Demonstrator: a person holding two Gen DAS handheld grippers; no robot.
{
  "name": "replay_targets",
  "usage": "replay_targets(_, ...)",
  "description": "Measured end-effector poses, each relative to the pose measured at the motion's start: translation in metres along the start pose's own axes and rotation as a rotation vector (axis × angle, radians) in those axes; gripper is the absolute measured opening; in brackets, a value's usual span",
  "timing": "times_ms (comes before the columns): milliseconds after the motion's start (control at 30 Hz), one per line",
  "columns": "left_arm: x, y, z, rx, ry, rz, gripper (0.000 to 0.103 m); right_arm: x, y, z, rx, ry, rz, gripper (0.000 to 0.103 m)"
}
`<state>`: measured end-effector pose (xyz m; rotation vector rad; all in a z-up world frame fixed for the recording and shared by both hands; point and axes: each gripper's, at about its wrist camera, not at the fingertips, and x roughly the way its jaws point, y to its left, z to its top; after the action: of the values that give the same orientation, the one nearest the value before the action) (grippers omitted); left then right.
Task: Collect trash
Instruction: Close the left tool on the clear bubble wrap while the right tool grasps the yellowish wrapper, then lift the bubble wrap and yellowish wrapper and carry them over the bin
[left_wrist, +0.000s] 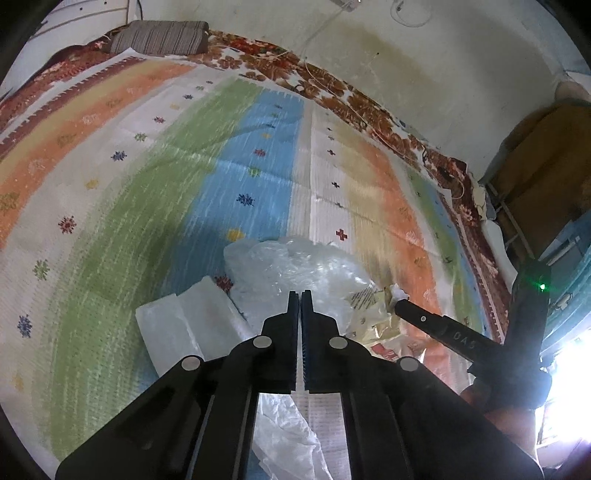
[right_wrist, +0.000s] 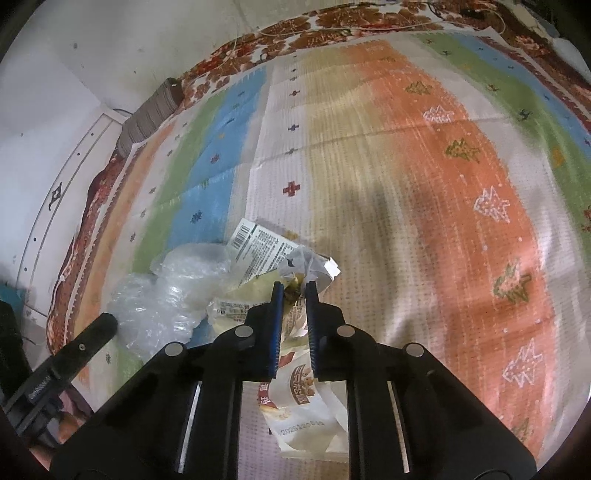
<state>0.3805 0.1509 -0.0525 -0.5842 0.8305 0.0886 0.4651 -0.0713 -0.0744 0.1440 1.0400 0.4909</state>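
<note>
A small heap of trash lies on a striped bedspread (left_wrist: 122, 192). My left gripper (left_wrist: 300, 293) has its jaws together at the edge of a crumpled clear plastic bag (left_wrist: 295, 266), pinching the thin film. A folded white sheet (left_wrist: 177, 325) lies just left of it. My right gripper (right_wrist: 294, 286) is shut on a crumpled cream snack wrapper (right_wrist: 306, 402), which runs down between its jaws. A wrapper with a barcode (right_wrist: 258, 243) lies just beyond its tips, and the clear plastic bag (right_wrist: 166, 295) is to their left. One finger of each gripper shows in the other's view.
A striped pillow (left_wrist: 159, 37) lies at the far end of the bed against the stained wall (left_wrist: 424, 74). A floral blanket edge (left_wrist: 354, 99) with a thin cord runs along the wall. A brown cabinet (left_wrist: 546, 177) stands beyond the bed's right edge.
</note>
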Motion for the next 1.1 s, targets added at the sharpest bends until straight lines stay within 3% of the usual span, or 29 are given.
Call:
replay_targets(300, -0.026, -0.018, 0.004, 0.041, 0.01, 0.015, 0.0, -0.03, 0.022, 0.002, -0.071, -0.043, -0.026, 0.01)
replay_targets(433, -0.047, -0.025, 0.002, 0.074, -0.041, 0.052, 0.0, -0.043, 0.035, -0.004, -0.121, -0.056, -0.051, 0.01)
replay_targets(733, -0.072, -0.022, 0.0, -0.001, -0.013, -0.002, 0.0, -0.078, 0.059, -0.027, -0.217, -0.07, -0.079, 0.01)
replay_targets(1100, -0.109, -0.043, -0.017, 0.029, -0.016, -0.023, 0.0, -0.133, 0.075, -0.058, -0.31, -0.129, -0.105, 0.01)
